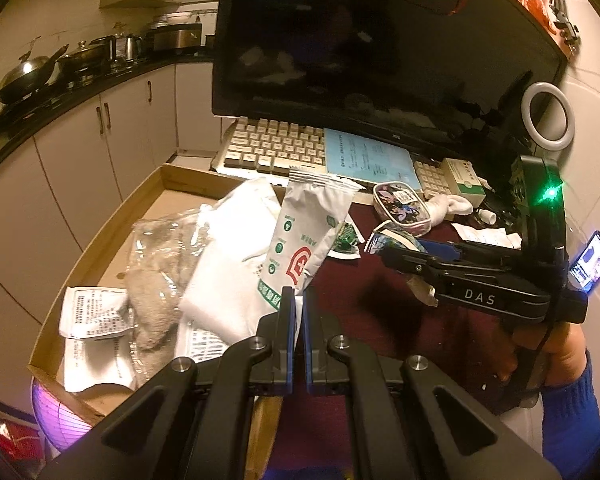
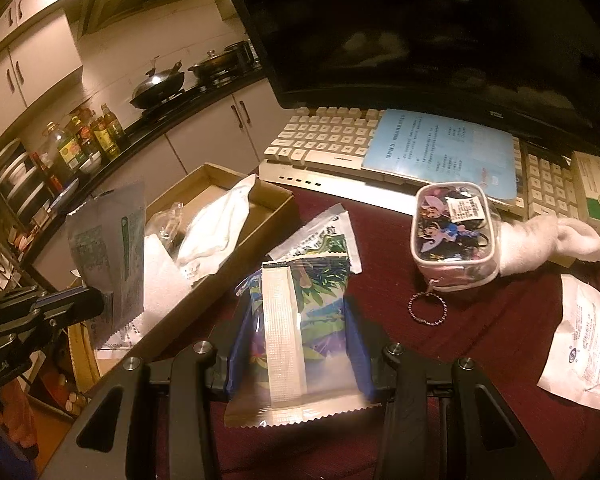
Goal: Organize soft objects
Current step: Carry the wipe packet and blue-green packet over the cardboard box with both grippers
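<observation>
Left wrist view: left hand-held gripper has its blue-padded fingers nearly together, clamped on the bottom corner of a white sealed sachet with red cross logo and green print, held upright just ahead of the fingertips. Left of and ahead of that gripper: shallow brown cardboard box holding a white folded cloth, a grey fuzzy item in a clear plastic bag and white printed paper packets. To its right, the right hand-held gripper comes in sideways over the dark red surface, carrying a colourful packet. Beyond: clear zip pouch with cartoon print, white sock, beige keyboard, black monitor.

Right wrist view: right hand-held gripper has its fingers set wide, pressing both sides of a clear snack packet with green leaf print and white seam strip, which sits between the pads. Directly ahead, another white-and-green printed packet lies flat on the surface. Ahead-right: the cartoon pouch with a metal key ring, sock touching it. Far right: white printed paper packet. Left: the cardboard box, and the left hand-held gripper holding its sachet above the box's near end.
</observation>
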`<state>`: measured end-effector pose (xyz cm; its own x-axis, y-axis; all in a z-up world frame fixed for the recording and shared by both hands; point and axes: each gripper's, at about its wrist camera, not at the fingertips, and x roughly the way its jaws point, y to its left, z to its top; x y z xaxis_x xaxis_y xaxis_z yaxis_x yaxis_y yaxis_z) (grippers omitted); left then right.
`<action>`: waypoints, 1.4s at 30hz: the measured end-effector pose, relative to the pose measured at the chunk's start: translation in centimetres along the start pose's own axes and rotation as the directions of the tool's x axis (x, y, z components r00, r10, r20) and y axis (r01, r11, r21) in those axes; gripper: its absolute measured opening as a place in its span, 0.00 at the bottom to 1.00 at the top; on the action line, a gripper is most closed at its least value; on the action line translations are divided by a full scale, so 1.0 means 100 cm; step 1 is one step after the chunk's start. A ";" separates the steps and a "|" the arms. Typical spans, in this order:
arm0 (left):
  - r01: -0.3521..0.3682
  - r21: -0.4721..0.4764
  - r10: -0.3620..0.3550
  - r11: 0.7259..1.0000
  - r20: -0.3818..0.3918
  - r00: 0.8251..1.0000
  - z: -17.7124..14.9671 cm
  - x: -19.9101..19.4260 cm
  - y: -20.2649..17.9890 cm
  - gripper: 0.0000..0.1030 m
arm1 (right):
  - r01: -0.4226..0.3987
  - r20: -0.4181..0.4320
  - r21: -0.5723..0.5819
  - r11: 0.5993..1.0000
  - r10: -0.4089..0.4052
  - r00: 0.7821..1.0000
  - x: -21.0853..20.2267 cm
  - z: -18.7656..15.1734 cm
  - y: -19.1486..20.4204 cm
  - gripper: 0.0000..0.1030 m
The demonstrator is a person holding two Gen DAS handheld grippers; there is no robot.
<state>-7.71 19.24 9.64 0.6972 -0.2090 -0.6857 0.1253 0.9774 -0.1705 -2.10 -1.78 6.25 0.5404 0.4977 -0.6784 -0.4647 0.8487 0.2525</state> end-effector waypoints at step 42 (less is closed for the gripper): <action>-0.025 -0.281 0.017 0.959 -0.031 0.999 0.012 0.033 0.118 0.02 | -0.106 -0.050 -0.127 0.986 0.100 0.994 0.063 0.043 0.087 0.46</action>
<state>-3.04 30.10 6.23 0.6768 -0.1931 -0.7104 -0.0956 0.9337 -0.3450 0.27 9.48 7.12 0.4549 0.5708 -0.6835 -0.6049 0.7614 0.2333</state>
